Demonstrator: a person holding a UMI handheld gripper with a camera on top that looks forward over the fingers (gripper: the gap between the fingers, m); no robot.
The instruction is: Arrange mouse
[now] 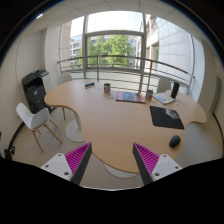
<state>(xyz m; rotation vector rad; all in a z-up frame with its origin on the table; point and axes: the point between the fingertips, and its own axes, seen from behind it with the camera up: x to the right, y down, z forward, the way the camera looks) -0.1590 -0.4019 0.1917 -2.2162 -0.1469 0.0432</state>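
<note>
Gripper view: claw point(110, 163) hangs above the near edge of the desk point(100, 115), fingers spread wide apart w/ nothing between them, magenta pads point(74, 158) facing in. Big rounded wood desk fills the room's middle, windows and a balcony rail behind.

Task thing: the mouse point(175, 141), dark, sits near the desk's right edge toward the near-right corner, just on the near side of the mouse pad point(165, 117), a dark rectangle. Mouse looks off the pad, not on it; can't tell if they touch. It's ahead of the claw and well to the right of the right finger.

Step in hand, my read: approach phase, nothing picked up yet. Next move prob calls for swinging right and fwd over the desk, dropping so the fingers straddle the mouse, then closing and carrying it onto the pad. That's judgement only.

Count: 1 mouse, 1 mouse pad, 1 flat dark-framed item point(130, 97) toward the far edge (tablet or book, can't tell), 1 small cup point(107, 88) near the far edge, 1 white-ish item point(163, 98) at the far-right corner, unclear what. Off the desk: 1 white chair point(35, 119) at the left edge, 1 dark unit point(37, 92) behind it, prob a printer.
</note>
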